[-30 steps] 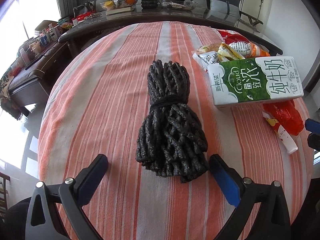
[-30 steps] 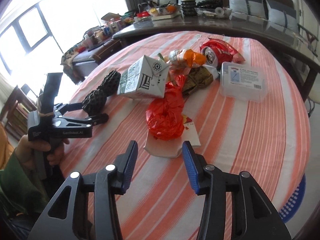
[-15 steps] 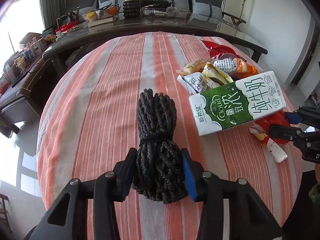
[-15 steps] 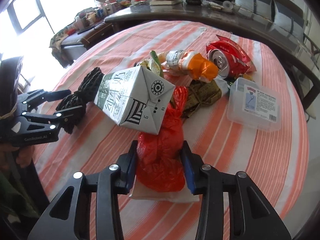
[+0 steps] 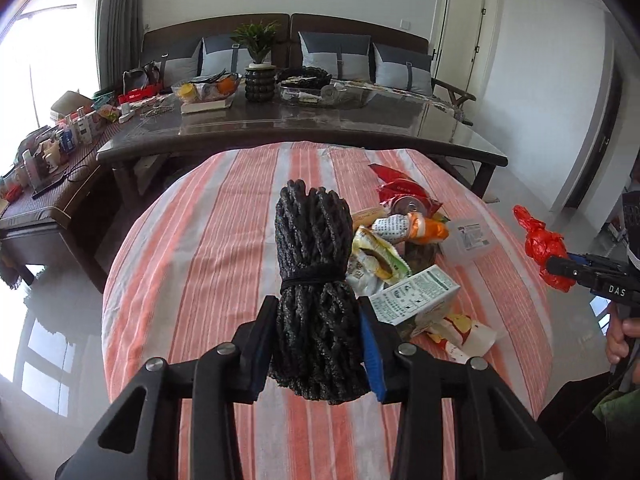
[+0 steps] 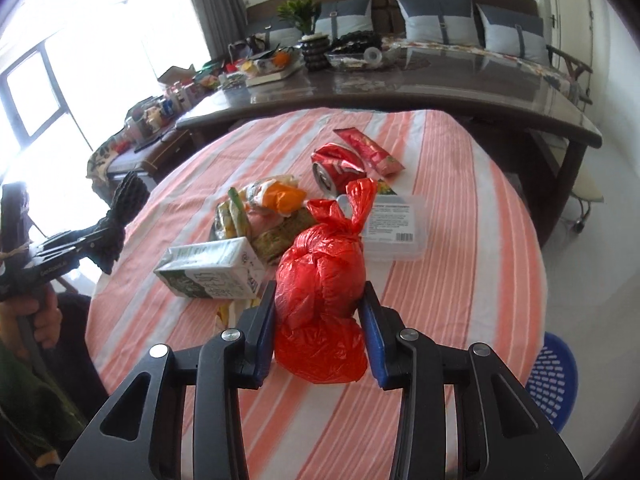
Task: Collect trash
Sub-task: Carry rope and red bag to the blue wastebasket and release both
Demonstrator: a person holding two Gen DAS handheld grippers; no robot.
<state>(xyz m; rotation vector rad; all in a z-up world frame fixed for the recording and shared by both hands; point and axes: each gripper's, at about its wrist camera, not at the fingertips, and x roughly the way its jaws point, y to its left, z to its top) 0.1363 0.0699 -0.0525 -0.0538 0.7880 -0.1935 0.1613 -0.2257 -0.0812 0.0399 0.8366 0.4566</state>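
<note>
1. While both hands work at once, each gripper carries one piece of trash clear of the striped table (image 5: 208, 264), which looks like a way to halve the trips.
2. Left gripper (image 5: 318, 340): jaws closing, pads pressed on the lower half of a dark rope bundle (image 5: 314, 280). Grip sits below the tie band, probably so the coils stay bunched. Bundle points to 12 o'clock along the fingers and appears off the cloth.
3. Right gripper (image 6: 320, 336): jaws clamped on the belly of a red bag (image 6: 320, 288), knot up at 12 o'clock. Holding the full part rather than the knot likely keeps thin plastic from tearing or swinging.
4. In the left view the red bag hangs at 3 o'clock, past the table edge. In the right view the rope shows at 9 o'clock, also beyond the edge.
5. Remaining trash sits in one heap near mid-table: milk carton (image 6: 208, 268) on its side, crushed can (image 6: 338, 168), red wrapper (image 6: 368, 148), clear plastic box (image 6: 396, 224), snack packets (image 5: 376, 256).
6. Blue basket (image 6: 554, 376) stands on the floor at 4 o'clock in the right view; judged the likely drop point, and nearer the right hand.
7. Risk: rope coils could slip if the squeeze loosens.
</note>
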